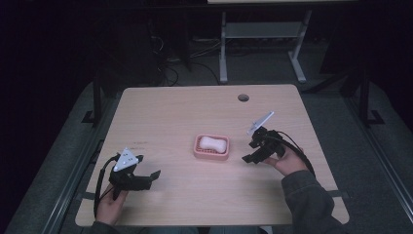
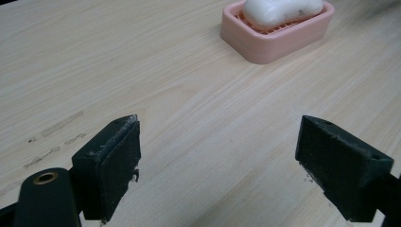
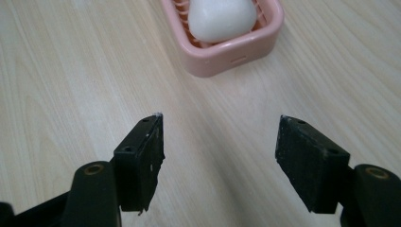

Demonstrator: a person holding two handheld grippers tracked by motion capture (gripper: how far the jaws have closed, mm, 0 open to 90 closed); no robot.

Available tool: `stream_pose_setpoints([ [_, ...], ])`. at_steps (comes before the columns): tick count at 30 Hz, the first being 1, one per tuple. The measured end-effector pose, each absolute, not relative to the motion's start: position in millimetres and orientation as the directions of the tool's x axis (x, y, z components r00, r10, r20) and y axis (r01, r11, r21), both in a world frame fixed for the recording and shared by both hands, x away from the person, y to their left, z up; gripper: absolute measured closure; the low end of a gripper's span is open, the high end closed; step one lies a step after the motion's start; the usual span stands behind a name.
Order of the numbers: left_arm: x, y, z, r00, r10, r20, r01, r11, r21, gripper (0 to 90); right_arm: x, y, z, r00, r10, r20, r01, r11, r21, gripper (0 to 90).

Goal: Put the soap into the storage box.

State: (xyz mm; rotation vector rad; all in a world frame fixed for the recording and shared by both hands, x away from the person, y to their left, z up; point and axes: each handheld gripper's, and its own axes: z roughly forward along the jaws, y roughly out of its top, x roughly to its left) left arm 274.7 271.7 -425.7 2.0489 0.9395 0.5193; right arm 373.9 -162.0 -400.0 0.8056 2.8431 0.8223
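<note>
A pink soap dish (image 1: 211, 154) sits near the middle of the wooden table, with a white bar of soap (image 1: 213, 143) lying in it. My left gripper (image 1: 150, 174) rests low at the front left, open and empty, well apart from the dish. In the left gripper view the dish (image 2: 276, 42) and soap (image 2: 279, 10) lie ahead at the upper right, beyond the open gripper (image 2: 220, 158). My right gripper (image 1: 249, 152) hovers just right of the dish, open with nothing in it. The right gripper view shows my gripper (image 3: 220, 149) facing the dish (image 3: 231, 49) and soap (image 3: 220, 19) close ahead.
The table (image 1: 160, 112) has a round cable hole (image 1: 243, 97) near its far edge. Faint scuff marks (image 2: 61, 125) lie on the wood left of my left gripper. Beyond the table stand a grey desk frame (image 1: 260, 34) and cables on a dark floor.
</note>
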Motion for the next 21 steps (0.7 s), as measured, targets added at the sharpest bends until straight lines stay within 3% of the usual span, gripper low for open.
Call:
stream_pose_setpoints([
  [21, 274.6, 268.7, -426.4, 0.645, 0.764, 0.034, 0.433, -0.402, 0.807, 14.5, 346.1, -196.2, -415.3, -0.826, 0.555, 0.096, 0.515, 0.675, 0.528, 32.7],
])
